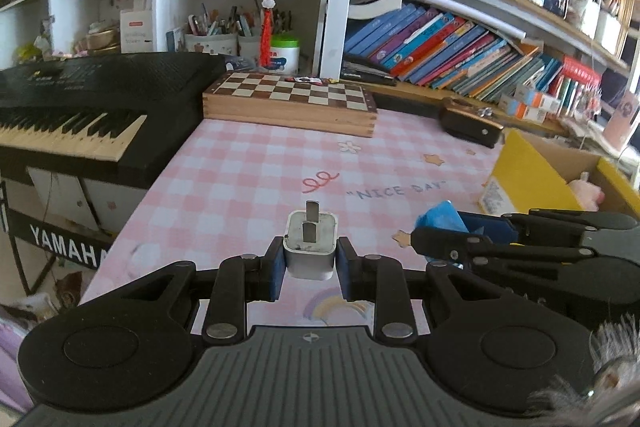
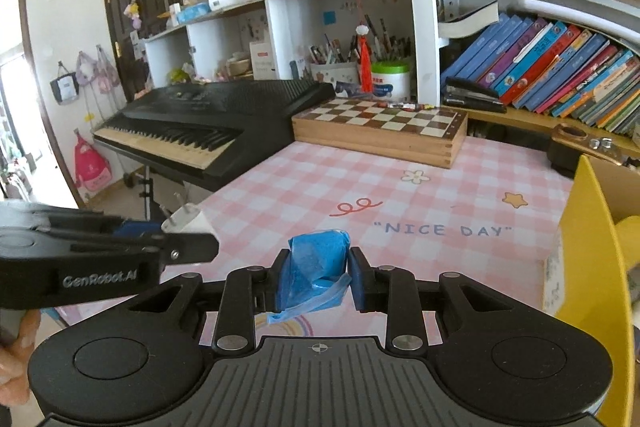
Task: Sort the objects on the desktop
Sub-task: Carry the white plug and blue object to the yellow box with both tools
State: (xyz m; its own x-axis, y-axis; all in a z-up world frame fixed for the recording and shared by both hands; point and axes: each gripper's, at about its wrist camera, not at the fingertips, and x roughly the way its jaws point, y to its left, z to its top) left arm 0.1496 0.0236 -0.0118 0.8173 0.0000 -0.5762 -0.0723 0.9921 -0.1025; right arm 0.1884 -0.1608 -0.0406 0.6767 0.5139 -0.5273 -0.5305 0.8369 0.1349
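Note:
My left gripper (image 1: 309, 263) is shut on a white plug adapter (image 1: 310, 247), prongs pointing up and forward, held above the pink checked desk mat (image 1: 248, 179). My right gripper (image 2: 318, 275) is shut on a crumpled blue plastic bag (image 2: 316, 267), also above the mat. The right gripper shows at the right of the left wrist view (image 1: 520, 247) with the blue bag (image 1: 442, 215) in it. The left gripper shows at the left of the right wrist view (image 2: 100, 255) with the adapter (image 2: 186, 221) in it.
A yellow cardboard box (image 1: 532, 179) stands open at the right, also in the right wrist view (image 2: 592, 247). A wooden chessboard box (image 1: 292, 105) lies at the mat's far edge. A black keyboard (image 1: 80, 107) is left. A black stapler (image 1: 470, 125) lies far right. Bookshelves stand behind.

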